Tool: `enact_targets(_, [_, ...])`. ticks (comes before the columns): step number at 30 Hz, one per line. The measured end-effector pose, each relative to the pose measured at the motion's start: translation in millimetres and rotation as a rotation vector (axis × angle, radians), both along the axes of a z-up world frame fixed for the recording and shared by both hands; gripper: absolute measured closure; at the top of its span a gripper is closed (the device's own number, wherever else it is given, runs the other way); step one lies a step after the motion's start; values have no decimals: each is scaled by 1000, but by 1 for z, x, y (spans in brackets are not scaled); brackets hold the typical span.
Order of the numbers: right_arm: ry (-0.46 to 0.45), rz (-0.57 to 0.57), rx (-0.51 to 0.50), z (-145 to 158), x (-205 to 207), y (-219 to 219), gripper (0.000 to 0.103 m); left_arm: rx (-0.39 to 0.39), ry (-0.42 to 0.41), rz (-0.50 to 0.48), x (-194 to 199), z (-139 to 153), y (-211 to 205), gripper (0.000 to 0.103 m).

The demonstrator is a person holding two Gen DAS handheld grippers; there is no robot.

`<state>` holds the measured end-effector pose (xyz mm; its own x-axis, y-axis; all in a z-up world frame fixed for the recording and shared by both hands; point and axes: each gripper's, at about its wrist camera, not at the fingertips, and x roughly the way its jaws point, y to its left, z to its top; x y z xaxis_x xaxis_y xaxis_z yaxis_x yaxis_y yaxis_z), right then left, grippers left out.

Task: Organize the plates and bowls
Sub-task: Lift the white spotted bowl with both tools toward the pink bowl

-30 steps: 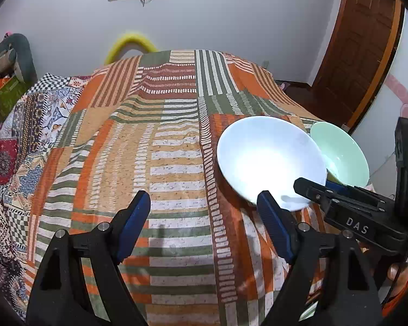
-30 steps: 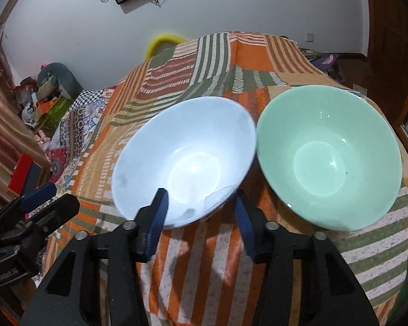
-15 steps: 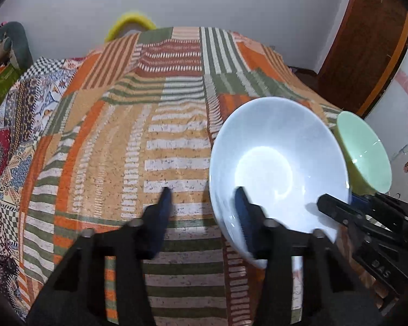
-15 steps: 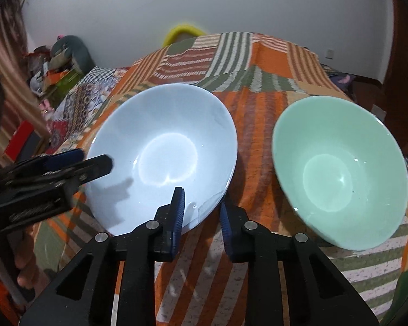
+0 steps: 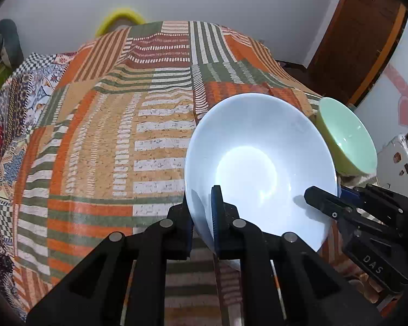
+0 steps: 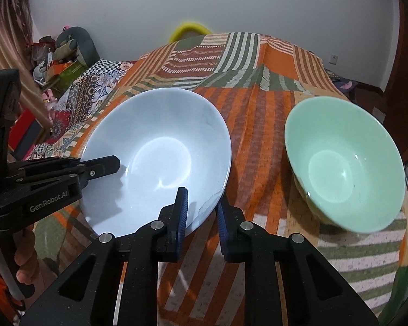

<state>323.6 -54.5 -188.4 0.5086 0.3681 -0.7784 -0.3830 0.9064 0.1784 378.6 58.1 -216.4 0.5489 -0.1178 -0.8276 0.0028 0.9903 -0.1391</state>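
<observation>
Jaws of the left gripper (image 5: 204,217) are pressed onto the near-left rim of the white bowl (image 5: 261,168), one blue pad inside the wall and the other outside it. Jaws of the right gripper (image 6: 201,212) straddle the same bowl's rim on its other side: the left pad lies inside the wall, while the right pad stands a little off outside it, so whether this pair truly pinches the rim cannot be told. The bowl sits tilted between the two tools, over the near right part of the bed, which is covered by a striped patchwork blanket (image 5: 117,141) in orange, green and cream. Just beyond it toward the bed's right edge rests a green bowl (image 6: 342,168), upright and apart from the white one. Farther off, at the bed's far edge, a yellow ring (image 5: 119,17) shows against the pale wall, and a dark wooden door (image 5: 361,32) stands to the right.
</observation>
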Motion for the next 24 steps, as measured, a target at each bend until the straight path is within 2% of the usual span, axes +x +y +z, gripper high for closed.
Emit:
enact_targets(5, [-9, 1, 2, 9, -14, -1, 85, 21, -26, -16, -20, 15, -5, 92])
enact_targets(10, [-47, -2, 6, 28, -33, -3, 85, 8, -49, -22, -40, 32, -6, 91])
enact_targets(24, [-143, 2, 68, 74, -81, 0, 85, 15, -155, -10, -117, 93, -6, 90])
